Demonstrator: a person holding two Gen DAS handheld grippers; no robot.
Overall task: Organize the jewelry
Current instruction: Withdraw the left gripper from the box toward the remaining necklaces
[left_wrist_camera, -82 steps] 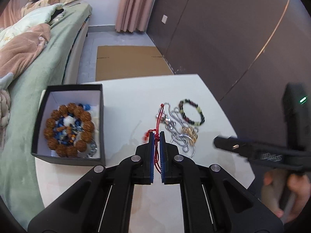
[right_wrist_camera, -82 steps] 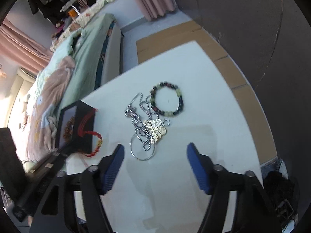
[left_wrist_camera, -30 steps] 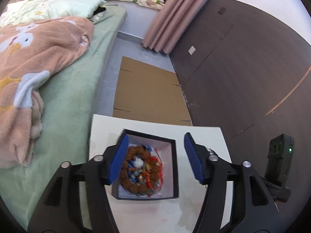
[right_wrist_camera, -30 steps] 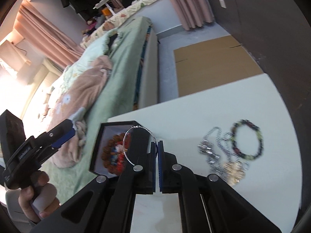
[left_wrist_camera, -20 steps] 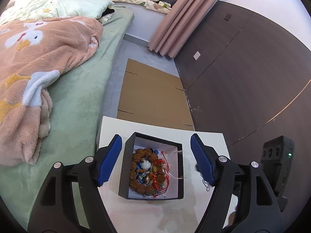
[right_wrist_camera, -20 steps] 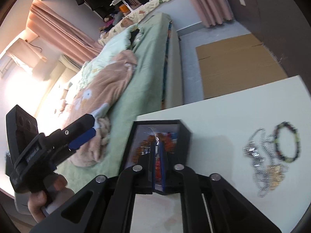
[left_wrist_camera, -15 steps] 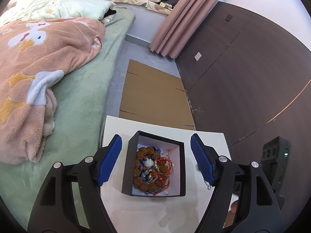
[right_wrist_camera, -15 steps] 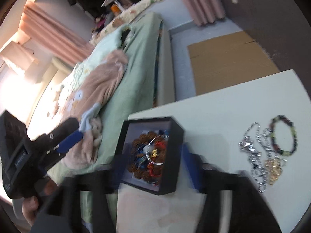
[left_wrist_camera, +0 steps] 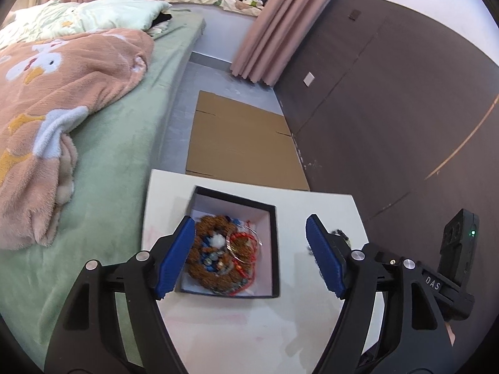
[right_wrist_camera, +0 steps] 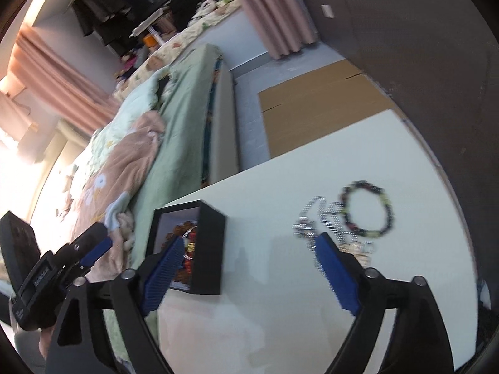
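While the black box (left_wrist_camera: 232, 243) at the near-left part of the white worktop (left_wrist_camera: 312, 205) already holds a ring of brown beads (left_wrist_camera: 215, 251), a red cord (left_wrist_camera: 246, 249) and a thin silver hoop (left_wrist_camera: 240, 243) piled together, the rest of the jewelry lies well apart from it on the right: a tangle of silver chain (right_wrist_camera: 324, 221) touching a dark bracelet of black and green beads (right_wrist_camera: 366, 210).

That chain is the likely trouble. Its loops lie over one another and against the bracelet, so a pinch on one strand could, I think, drag the bracelet along or leave half the chain trailing across the worktop. The box is light-looking and stands close to the edge beside the bed (left_wrist_camera: 103, 155), so a nudge from a tool could slide it off. Its contents are heaped, and another piece dropped on top may snag the red cord.

The right tool (right_wrist_camera: 249, 268) has just been opening and now stands spread wide with nothing between its blue pads, one pad in front of the box and the other in front of the chain. The left tool (left_wrist_camera: 249, 255) hangs above the box, also spread, its pads either side of it and gripping nothing. A flat sheet of cardboard (left_wrist_camera: 240, 146) lies on the floor beyond.
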